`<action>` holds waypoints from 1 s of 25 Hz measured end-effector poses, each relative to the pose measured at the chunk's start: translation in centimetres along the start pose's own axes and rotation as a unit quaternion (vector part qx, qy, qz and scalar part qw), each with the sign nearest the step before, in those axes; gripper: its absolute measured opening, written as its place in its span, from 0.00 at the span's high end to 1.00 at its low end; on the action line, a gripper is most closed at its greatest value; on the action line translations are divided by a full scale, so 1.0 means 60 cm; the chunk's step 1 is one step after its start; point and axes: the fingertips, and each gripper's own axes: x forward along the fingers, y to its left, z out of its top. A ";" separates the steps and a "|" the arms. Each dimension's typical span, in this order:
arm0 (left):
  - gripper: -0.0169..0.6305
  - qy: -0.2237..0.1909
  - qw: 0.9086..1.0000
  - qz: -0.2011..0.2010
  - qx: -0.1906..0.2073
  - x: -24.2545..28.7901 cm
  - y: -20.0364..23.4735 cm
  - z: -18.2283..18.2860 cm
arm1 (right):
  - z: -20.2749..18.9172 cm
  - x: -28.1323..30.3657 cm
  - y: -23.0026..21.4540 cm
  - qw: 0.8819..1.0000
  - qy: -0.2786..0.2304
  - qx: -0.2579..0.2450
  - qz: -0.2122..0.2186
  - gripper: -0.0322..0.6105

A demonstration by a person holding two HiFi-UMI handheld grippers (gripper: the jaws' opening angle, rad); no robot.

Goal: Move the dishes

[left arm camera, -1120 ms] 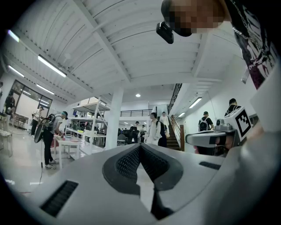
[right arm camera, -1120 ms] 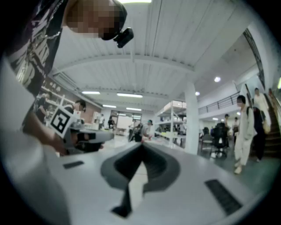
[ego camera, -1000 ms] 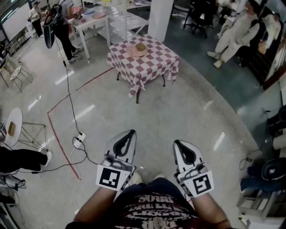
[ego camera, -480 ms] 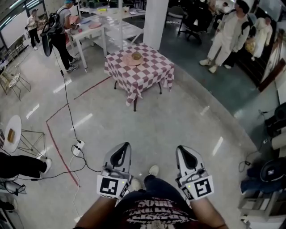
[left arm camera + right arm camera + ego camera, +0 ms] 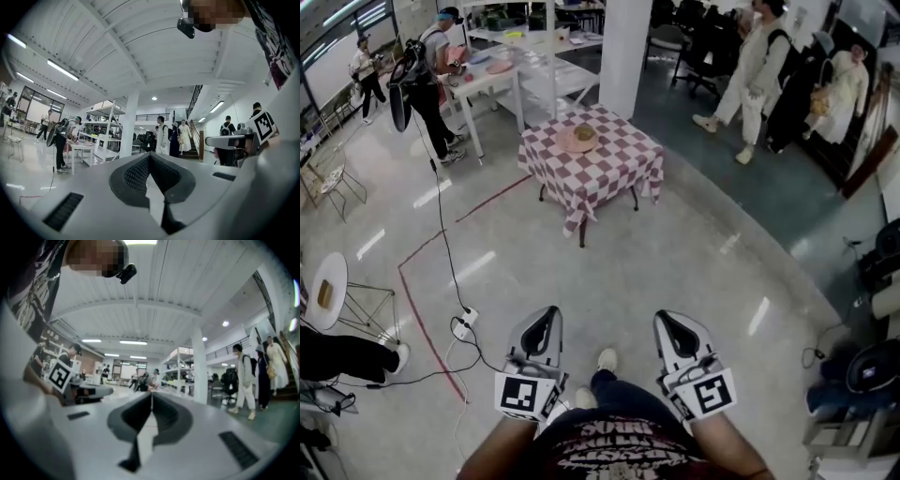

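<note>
Okay, both grippers are empty and closed. Your left gripper point(image 5: 547, 315) and right gripper point(image 5: 667, 319) are held level in front of your waist, jaws pressed together with nothing between them (each gripper view shows only the room past the tips). The dish to move, a pink plate point(image 5: 573, 141), sits on the checked table point(image 5: 614, 161), well apart from you across the floor.

Risks, as I judge them:
- **Tripping:** the cable point(image 5: 442, 225) and power strip point(image 5: 466, 320) lie on the floor just left of your feet, so a step that way could snag a foot.
- **Collisions:** people stand around the room's edge, and anyone crossing your path means a bump.
- **Closed jaws:** reach the plate like this and you'd shove it instead of pinching the rim.
- **Tablecloth:** it hangs low, so a gripper catching it could drag the plate along.
- **Tilt:** tip the plate and its load slides off.

Containers: the pink plate carries a brownish lump point(image 5: 584, 132), too small to identify. On the white table point(image 5: 476, 79) behind it there's another pinkish dish point(image 5: 500, 67), and its contents can't be made out.
</note>
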 end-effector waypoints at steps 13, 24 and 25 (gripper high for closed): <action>0.93 0.013 1.000 0.011 -0.010 0.130 0.040 -0.015 | -0.025 0.120 -0.075 0.999 0.017 0.010 0.026 0.90; 0.93 0.028 0.999 0.010 0.028 0.285 0.065 -0.015 | -0.040 0.242 -0.180 0.999 0.012 0.022 0.044 0.90; 0.93 0.026 0.999 0.008 0.030 0.300 0.067 -0.009 | -0.039 0.251 -0.190 0.999 0.011 0.023 0.045 0.90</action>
